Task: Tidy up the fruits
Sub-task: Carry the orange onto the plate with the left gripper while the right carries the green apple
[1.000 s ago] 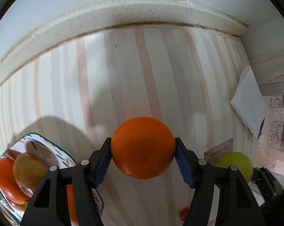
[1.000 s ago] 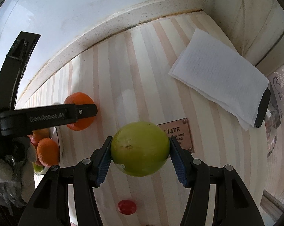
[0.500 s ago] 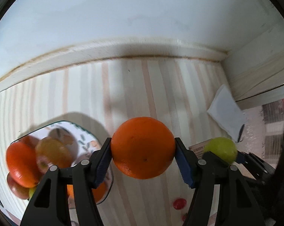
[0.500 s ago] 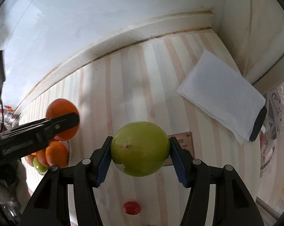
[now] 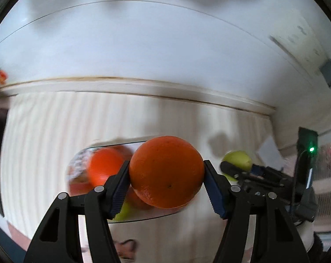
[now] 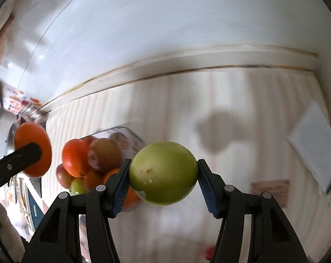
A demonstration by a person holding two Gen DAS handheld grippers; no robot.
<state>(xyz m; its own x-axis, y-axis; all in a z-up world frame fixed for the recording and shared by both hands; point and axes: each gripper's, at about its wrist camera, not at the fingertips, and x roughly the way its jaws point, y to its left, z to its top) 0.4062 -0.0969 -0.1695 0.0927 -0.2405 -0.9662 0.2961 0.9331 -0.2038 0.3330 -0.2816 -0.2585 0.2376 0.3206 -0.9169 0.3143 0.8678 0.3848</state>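
The striped table (image 5: 55, 131) runs back to a pale raised edge under a white wall, and both views of it are smeared with motion blur. On it sits a patterned plate (image 6: 133, 139) heaped with fruit: oranges, a brownish-yellow piece, reddish ones and a small green one low in the pile. A white folded napkin (image 6: 314, 140) lies far to the right near the corner, with a small brown plaque (image 6: 270, 189) just in front of it on the table.

The left gripper (image 5: 167, 183) is held level above the table, directly over the near side of the plate, its blue-padded fingers (image 5: 119, 188) clamped on an orange (image 5: 166, 171) from both sides. The orange is in the air, hiding much of the plate behind it.

The right gripper (image 6: 163, 182) is also held level and off the table, to the right of the plate, its fingers (image 6: 207, 188) pressed against the two sides of a green fruit (image 6: 163, 172) with a small brown blemish on its skin. From the left wrist view this gripper and its fruit sit to the right and a little farther back; from the right wrist view the orange and one black finger show at the far left edge. A small red object (image 6: 209, 252) lies on the table near the bottom, too blurred to identify.
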